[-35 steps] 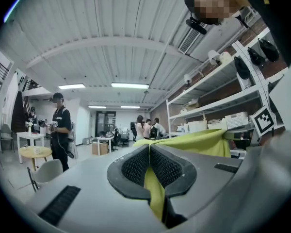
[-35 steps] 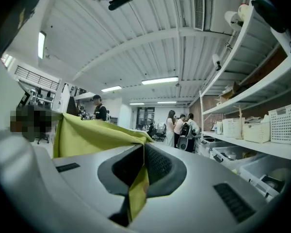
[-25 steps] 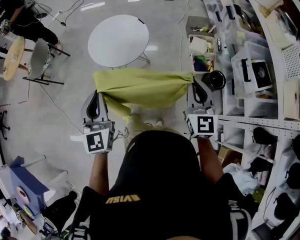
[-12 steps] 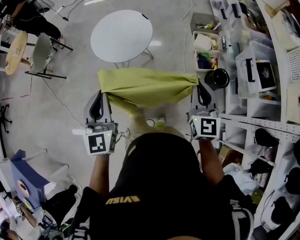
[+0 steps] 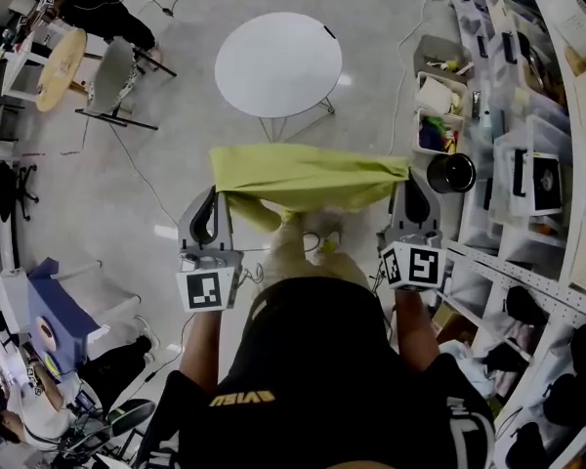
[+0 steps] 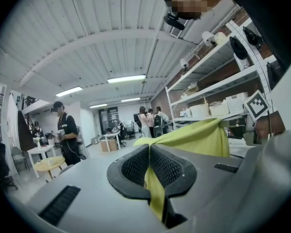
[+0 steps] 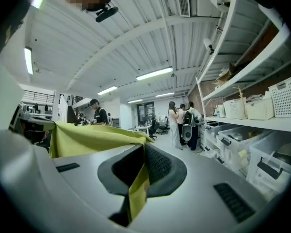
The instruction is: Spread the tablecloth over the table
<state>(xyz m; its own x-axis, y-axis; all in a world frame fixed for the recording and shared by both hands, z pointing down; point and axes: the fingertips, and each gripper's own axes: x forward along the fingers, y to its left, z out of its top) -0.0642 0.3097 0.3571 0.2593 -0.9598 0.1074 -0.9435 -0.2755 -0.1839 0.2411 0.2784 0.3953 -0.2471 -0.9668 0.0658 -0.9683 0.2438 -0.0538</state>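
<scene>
A yellow-green tablecloth [image 5: 308, 177] hangs stretched in the air between my two grippers, in front of the person. My left gripper [image 5: 216, 189] is shut on its left corner, and the cloth [image 6: 157, 188] shows pinched between the jaws in the left gripper view. My right gripper [image 5: 409, 176] is shut on the right corner, with the cloth [image 7: 138, 188] pinched between its jaws too. The round white table [image 5: 277, 64] stands ahead on the floor, bare, a short way beyond the cloth.
Shelving with plastic bins [image 5: 532, 169] runs along the right, with open boxes [image 5: 439, 106] and a black pot [image 5: 451, 172] close to my right gripper. A chair [image 5: 114, 81] and a small wooden round table [image 5: 61, 68] stand far left. Cables lie on the floor.
The person has stepped forward with the cloth still held. The round table now sits further right and nearer in the head view.
</scene>
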